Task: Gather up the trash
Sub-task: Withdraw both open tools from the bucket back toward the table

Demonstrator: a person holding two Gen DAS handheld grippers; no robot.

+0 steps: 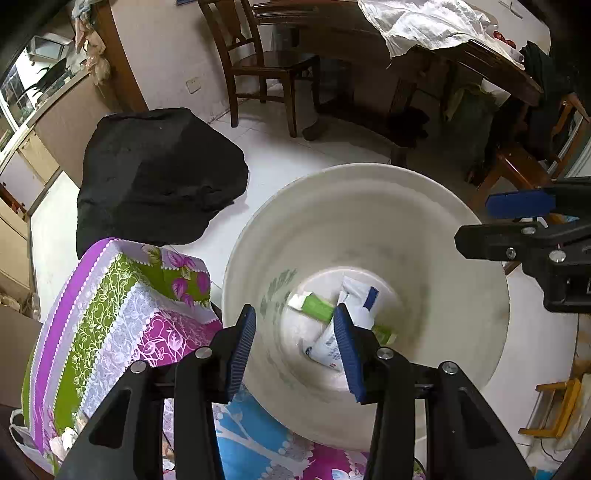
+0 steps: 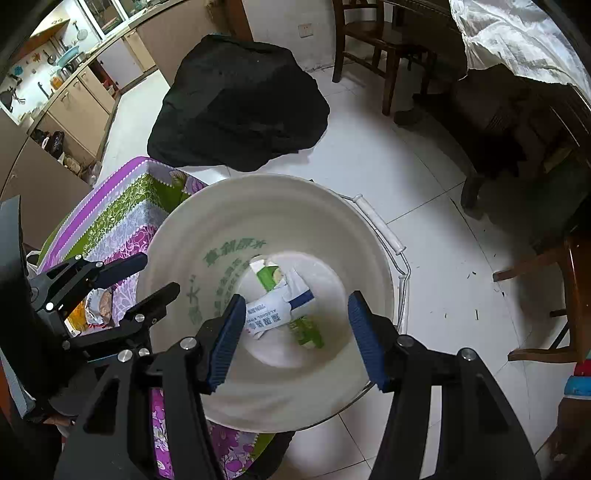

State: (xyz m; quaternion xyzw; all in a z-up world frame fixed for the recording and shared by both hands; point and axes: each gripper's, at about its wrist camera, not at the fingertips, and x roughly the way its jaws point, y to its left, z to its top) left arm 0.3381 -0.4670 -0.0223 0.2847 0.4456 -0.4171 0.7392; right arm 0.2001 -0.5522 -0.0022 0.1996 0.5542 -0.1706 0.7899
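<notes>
A white bucket (image 1: 443, 258) stands on the floor next to a table with a floral cloth (image 1: 110, 306). At its bottom lie a white wipes packet (image 1: 356, 295) and a green carton (image 1: 314, 306). My left gripper (image 1: 295, 347) is open and empty above the bucket's near rim. My right gripper (image 2: 295, 339) is open and empty above the same bucket (image 2: 184, 236), over the white packet (image 2: 266, 310) and the green carton (image 2: 306, 328). Each gripper shows in the other's view: the right one (image 1: 480, 225) and the left one (image 2: 155, 275).
A black bag (image 1: 155, 177) sits on the floor behind the table. Wooden chairs (image 1: 258, 66) and a dark table with white cloth (image 1: 424, 26) stand further back. Some wrappers (image 2: 98, 302) lie on the floral cloth. The bucket's wire handle (image 2: 380, 229) hangs at its right.
</notes>
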